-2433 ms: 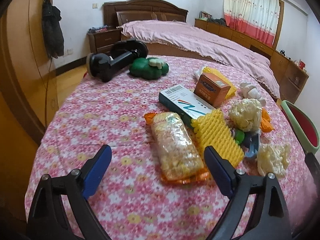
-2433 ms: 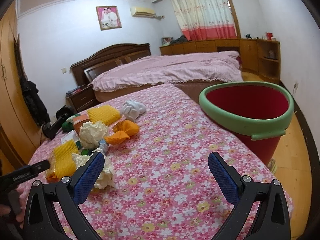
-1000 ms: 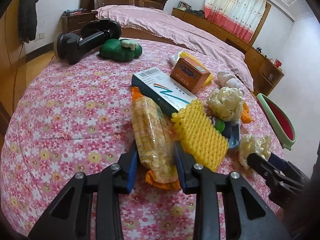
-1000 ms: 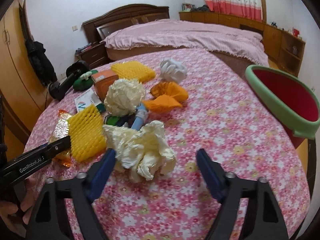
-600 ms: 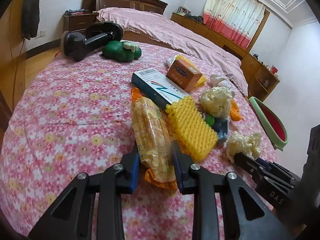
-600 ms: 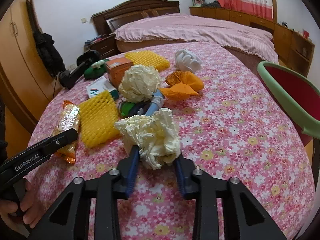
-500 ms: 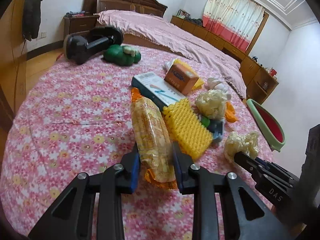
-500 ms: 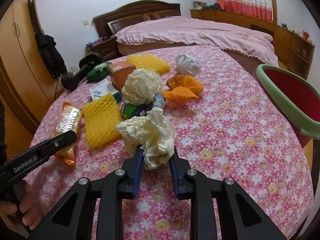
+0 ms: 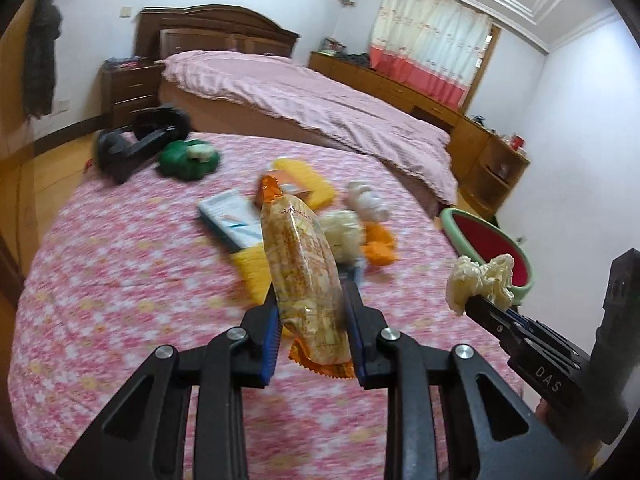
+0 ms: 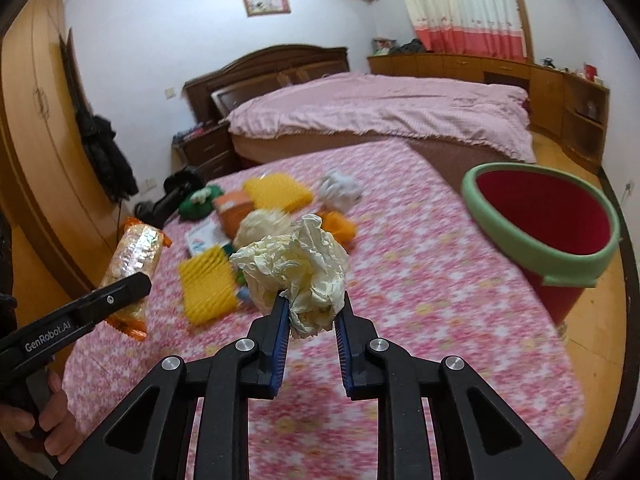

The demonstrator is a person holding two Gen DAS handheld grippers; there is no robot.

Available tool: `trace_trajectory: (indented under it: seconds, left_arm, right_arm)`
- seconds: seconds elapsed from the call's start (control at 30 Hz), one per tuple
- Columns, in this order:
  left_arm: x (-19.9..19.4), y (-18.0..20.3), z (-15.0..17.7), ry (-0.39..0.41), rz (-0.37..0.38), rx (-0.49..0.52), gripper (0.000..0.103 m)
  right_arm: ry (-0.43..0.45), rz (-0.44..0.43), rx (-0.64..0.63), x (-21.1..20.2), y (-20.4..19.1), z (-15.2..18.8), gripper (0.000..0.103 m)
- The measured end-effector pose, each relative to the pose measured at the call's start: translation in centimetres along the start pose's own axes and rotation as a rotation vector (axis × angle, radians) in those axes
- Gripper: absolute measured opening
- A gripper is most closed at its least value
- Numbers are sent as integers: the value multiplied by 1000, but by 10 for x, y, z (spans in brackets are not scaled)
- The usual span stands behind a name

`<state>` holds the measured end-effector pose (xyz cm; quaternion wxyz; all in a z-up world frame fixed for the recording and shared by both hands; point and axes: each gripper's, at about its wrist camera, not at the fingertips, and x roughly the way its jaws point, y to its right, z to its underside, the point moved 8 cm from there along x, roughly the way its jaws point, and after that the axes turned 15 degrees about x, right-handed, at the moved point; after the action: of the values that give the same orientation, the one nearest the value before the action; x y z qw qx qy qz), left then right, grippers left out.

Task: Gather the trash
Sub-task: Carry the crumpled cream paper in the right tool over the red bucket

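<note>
Holding a crumpled paper ball [image 10: 294, 264], the right gripper [image 10: 310, 320] has just squeezed its jaws in on it, and the ball sits up off the table [image 10: 420, 300]. The bin [image 10: 540, 232] is ahead and to the right of this gripper, closer to it than to the left gripper [image 9: 312, 328]. The left gripper grips a snack bag [image 9: 304, 276] by its near end. The bag's long side points away from it, and the bin is far off to its right.
</note>
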<state>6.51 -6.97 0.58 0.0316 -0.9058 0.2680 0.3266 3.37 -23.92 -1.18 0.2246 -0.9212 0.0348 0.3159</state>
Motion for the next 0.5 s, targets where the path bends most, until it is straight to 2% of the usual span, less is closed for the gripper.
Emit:
trace_trajectory:
  seconds: [0.17, 0.5]
  left_arm:
    - [21, 39, -19, -17, 74, 59, 29]
    - [66, 115, -60, -36, 190, 164, 29]
  right_arm:
    - [74, 50, 52, -19, 35, -27, 22]
    - [161, 133, 171, -34, 115, -80, 22]
